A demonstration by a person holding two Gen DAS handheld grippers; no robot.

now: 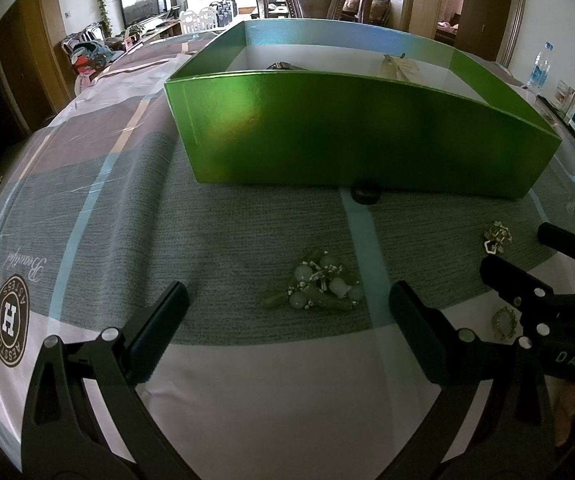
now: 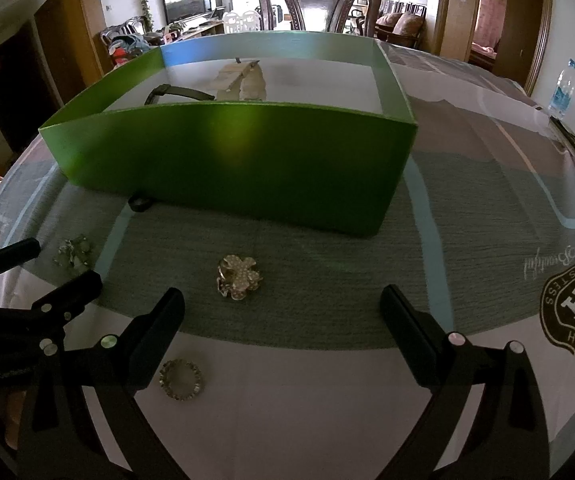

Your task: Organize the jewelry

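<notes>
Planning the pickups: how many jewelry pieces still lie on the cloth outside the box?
3: a green beaded piece ahead of the left gripper, a flower brooch and a ring-shaped piece near the right gripper.

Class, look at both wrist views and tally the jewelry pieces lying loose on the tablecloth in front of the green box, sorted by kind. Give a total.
Green beaded hair ornament: 1
Gold flower-shaped brooch: 1
Gold ring-shaped brooch: 1
Small black ring by the green box: 1
Total: 4

Both hand-held grippers are open and hold nothing.
</notes>
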